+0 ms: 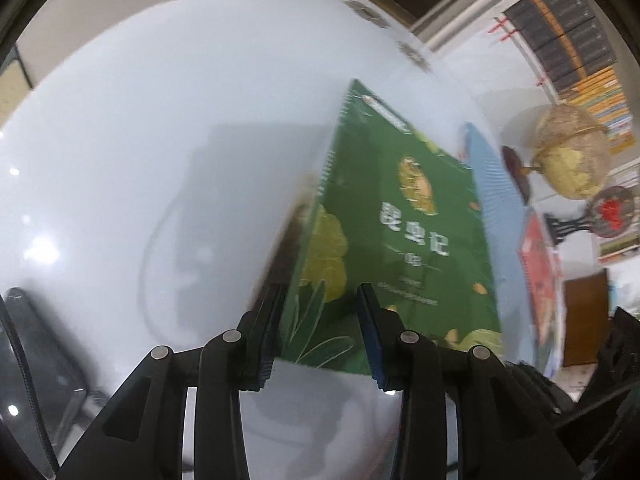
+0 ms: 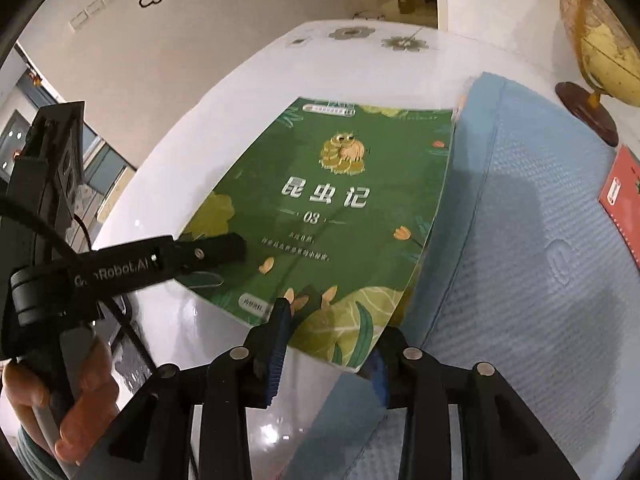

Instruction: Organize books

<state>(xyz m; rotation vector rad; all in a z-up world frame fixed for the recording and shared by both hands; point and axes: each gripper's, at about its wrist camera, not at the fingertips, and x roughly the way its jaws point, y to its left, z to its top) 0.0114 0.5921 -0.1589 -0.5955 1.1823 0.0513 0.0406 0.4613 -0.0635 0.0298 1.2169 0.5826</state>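
A green book (image 1: 400, 240) with an owl on its cover lies on the white table (image 1: 160, 120), its right side resting on a blue textured mat (image 2: 520, 240). My left gripper (image 1: 320, 292) stands open over the book's near left corner, one finger beside the edge and the other over the cover. In the right wrist view the green book (image 2: 340, 200) shows whole, and the left gripper (image 2: 218, 250) reaches onto its left edge. My right gripper (image 2: 332, 320) is open around the near right corner, its pads apart from the book.
A globe (image 2: 600, 40) on a wooden foot stands at the back right, past the mat. A red book (image 2: 624, 200) lies on the mat's right side. A hand (image 2: 24, 392) holds the left gripper. A dark flat device (image 1: 32, 340) lies at the table's left.
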